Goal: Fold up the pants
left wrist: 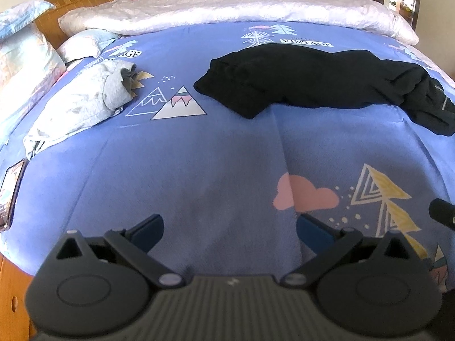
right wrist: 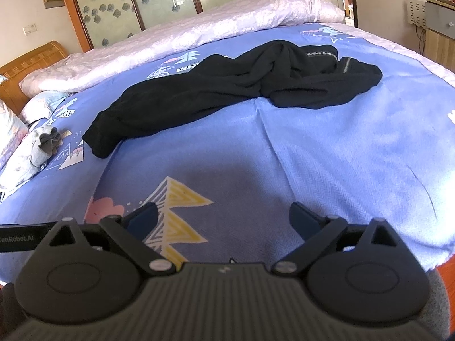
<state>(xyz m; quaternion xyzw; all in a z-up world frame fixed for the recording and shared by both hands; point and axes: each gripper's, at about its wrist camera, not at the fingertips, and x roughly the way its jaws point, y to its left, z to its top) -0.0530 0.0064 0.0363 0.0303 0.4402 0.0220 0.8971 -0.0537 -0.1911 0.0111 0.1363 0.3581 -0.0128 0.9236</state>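
Crumpled black fabric pants (left wrist: 312,79) lie unfolded across the far middle of the blue printed bedsheet (left wrist: 221,153), waist end with silver zippers (right wrist: 320,54) toward the right. Left gripper (left wrist: 229,227) hovers over bare sheet near the bed's edge, jaws spread wide, empty. Right gripper (right wrist: 223,218) likewise spread, empty, well short of the pants. Rumpled pale grey garment (left wrist: 79,105), possibly a shirt, lies near the patterned pillows (left wrist: 22,65).

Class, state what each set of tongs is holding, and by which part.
Nothing: left tongs and right tongs are open, short of the black pants.
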